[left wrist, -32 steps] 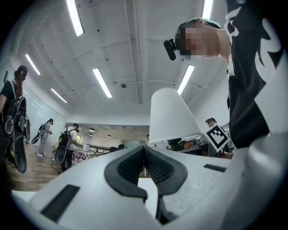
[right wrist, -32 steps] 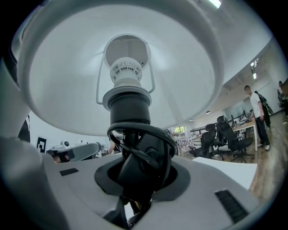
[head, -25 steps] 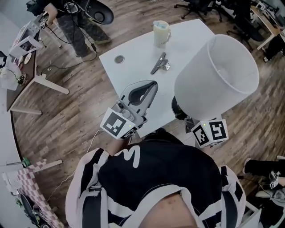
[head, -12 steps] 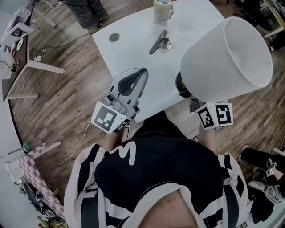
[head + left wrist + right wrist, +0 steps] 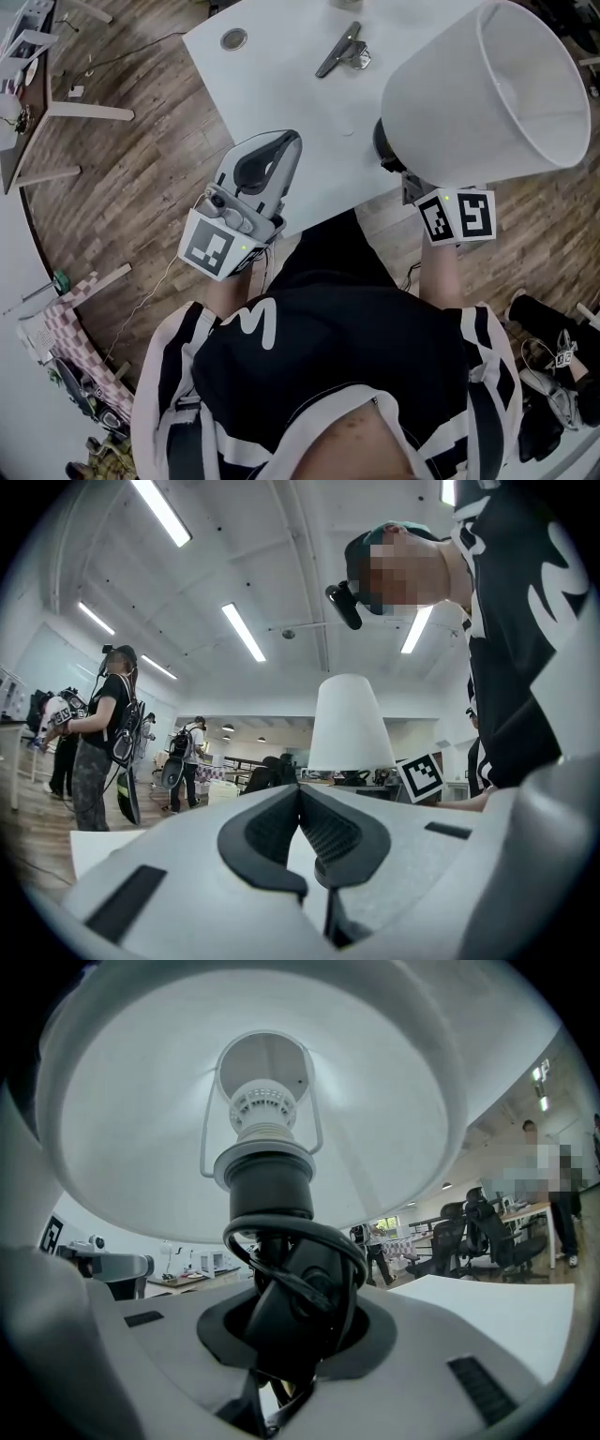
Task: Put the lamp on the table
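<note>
- One lamp (image 5: 478, 94) hangs tilted over the near right edge of the white table (image 5: 281, 84). The right gripper (image 5: 291, 1335) clamps its dark, cord-wrapped stem.
- The left gripper (image 5: 284, 148), jaws together on nothing, reaches over the near edge. Bare tabletop lies between the two grippers.
- Two small things lie farther back: a metal clip (image 5: 342, 52) and a round disc (image 5: 232, 38).
- Compared with half a second earlier, the table sits higher in the head view.

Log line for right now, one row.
left tool: shut, empty | right tool: shut on lamp stem | lamp: over table near edge | touchdown: unclear
</note>
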`<move>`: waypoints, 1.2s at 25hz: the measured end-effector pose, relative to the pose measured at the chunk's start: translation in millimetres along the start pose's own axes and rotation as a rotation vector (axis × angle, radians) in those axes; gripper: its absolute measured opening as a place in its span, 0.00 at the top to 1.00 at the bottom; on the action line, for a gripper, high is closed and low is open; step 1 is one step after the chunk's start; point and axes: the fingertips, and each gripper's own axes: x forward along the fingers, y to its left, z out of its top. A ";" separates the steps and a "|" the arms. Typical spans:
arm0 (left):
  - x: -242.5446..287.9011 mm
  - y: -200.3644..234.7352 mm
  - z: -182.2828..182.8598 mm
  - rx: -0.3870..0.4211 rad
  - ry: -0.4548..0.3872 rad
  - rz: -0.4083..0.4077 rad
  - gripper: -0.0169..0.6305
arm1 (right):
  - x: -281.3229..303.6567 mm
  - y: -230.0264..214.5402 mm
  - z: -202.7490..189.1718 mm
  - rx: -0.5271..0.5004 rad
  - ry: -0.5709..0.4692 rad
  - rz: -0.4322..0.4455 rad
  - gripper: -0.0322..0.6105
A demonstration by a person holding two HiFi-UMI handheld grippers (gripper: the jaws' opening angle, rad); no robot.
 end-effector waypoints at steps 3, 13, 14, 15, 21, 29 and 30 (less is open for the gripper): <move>-0.5 -0.4 -2.6 -0.007 0.007 0.014 0.97 | 4.9 -2.6 -10.5 0.005 0.005 -0.002 0.78; -5.8 5.0 -12.6 -0.017 0.043 0.076 0.97 | 22.9 -25.1 -39.9 0.018 0.006 -0.028 0.78; -6.2 6.2 -14.1 -0.016 0.046 0.081 0.97 | 24.7 -26.6 -42.8 0.019 0.006 -0.028 0.78; -6.6 6.9 -15.2 -0.015 0.049 0.085 0.97 | 26.0 -27.5 -45.3 0.019 0.007 -0.027 0.78; -7.1 7.5 -18.1 -0.020 0.058 0.088 0.97 | 30.8 -28.1 -53.3 0.025 0.003 -0.029 0.78; -6.5 8.3 -19.1 -0.027 0.063 0.088 0.97 | 34.6 -24.6 -55.7 0.028 -0.005 -0.028 0.78; -6.6 8.0 -19.2 -0.028 0.061 0.085 0.97 | 34.0 -24.2 -56.4 0.026 -0.007 -0.027 0.78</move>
